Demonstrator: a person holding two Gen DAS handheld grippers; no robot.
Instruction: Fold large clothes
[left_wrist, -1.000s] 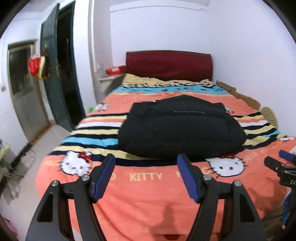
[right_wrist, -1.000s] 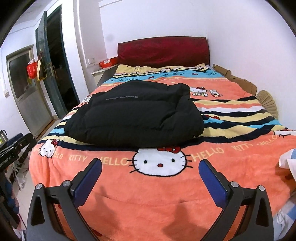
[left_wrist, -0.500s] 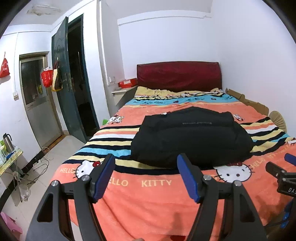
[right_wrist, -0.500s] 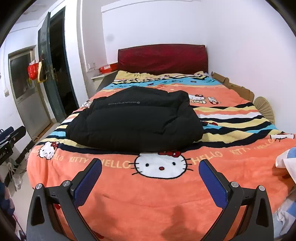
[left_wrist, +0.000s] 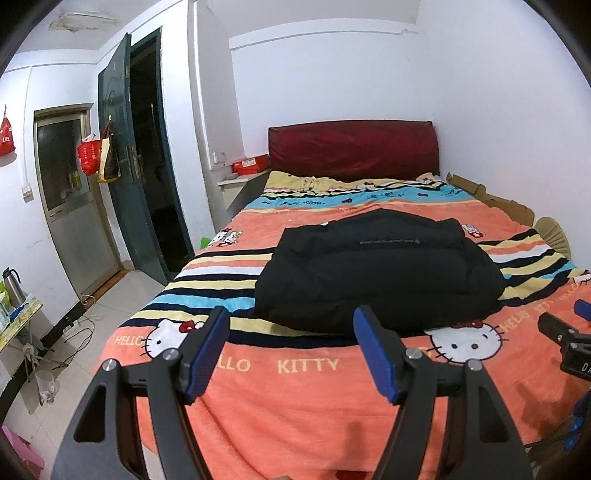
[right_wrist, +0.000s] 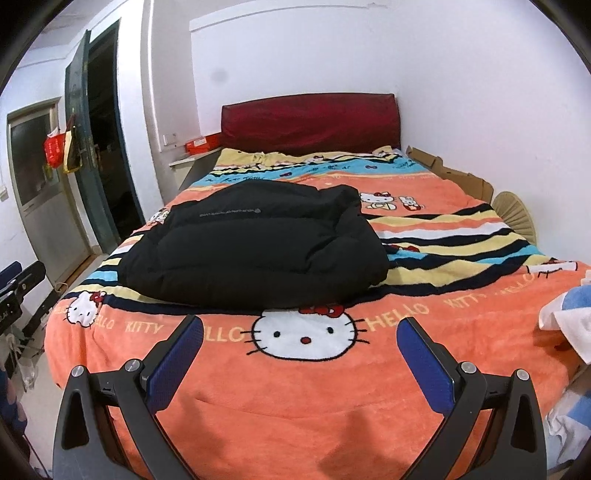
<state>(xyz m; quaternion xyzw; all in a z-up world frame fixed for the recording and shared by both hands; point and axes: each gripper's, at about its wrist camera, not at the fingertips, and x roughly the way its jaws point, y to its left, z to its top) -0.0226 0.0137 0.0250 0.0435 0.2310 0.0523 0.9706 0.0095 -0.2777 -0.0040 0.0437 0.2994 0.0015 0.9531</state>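
A black padded jacket (left_wrist: 376, 273) lies folded into a thick bundle in the middle of the bed; it also shows in the right wrist view (right_wrist: 255, 251). My left gripper (left_wrist: 291, 350) is open and empty, held back from the foot of the bed, well short of the jacket. My right gripper (right_wrist: 301, 358) is open wide and empty, also over the foot of the bed. The right gripper's tip shows at the right edge of the left wrist view (left_wrist: 565, 336). The left gripper shows at the left edge of the right wrist view (right_wrist: 18, 291).
The bed has an orange Hello Kitty blanket (left_wrist: 306, 398) and a dark red headboard (left_wrist: 351, 147). An open dark door (left_wrist: 122, 155) and tiled floor (left_wrist: 92, 325) are on the left. Light clothes (right_wrist: 569, 325) lie at the bed's right edge. Cardboard (right_wrist: 454, 177) lines the right wall.
Both grippers have drawn back and up from the bed, so more of the room shows. The jacket has not moved. Both grippers stay open.
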